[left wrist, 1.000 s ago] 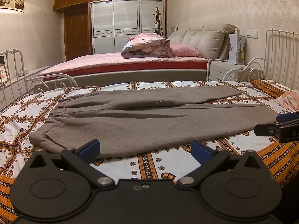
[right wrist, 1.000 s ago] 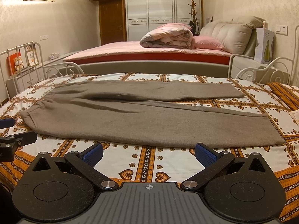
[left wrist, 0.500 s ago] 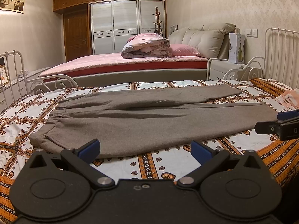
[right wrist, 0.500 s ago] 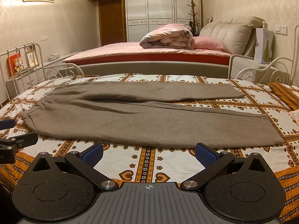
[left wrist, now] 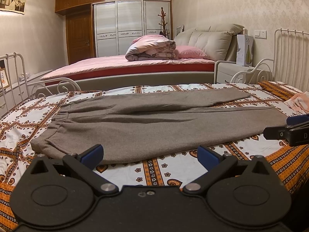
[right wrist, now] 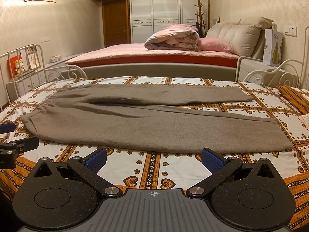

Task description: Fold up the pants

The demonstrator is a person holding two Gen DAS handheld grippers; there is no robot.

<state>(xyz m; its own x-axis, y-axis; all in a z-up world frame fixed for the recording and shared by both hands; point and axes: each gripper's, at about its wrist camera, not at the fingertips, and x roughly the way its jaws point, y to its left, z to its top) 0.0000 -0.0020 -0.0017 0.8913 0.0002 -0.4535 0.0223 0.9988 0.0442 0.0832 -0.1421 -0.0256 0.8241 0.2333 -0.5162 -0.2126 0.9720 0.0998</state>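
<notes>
Grey-brown pants (left wrist: 154, 123) lie flat across the patterned bedspread (left wrist: 173, 172), waistband at the left, both legs stretched to the right, slightly apart at the cuffs. They also show in the right wrist view (right wrist: 154, 121). My left gripper (left wrist: 150, 156) is open and empty, hovering just before the pants' near edge by the waistband. My right gripper (right wrist: 154, 159) is open and empty, just before the near leg's edge. Each gripper shows at the edge of the other's view: the right one (left wrist: 289, 129), the left one (right wrist: 13, 141).
White metal bed rails stand at the left (right wrist: 21, 61) and right (left wrist: 289, 58) ends. An orange pillow (right wrist: 295, 96) and folded pinkish cloth (left wrist: 299, 104) lie at the right. A larger pink bed (left wrist: 135, 63) with a rolled quilt stands behind.
Both grippers have held nearly still; the left view has shifted very slightly. The pants have not moved.
</notes>
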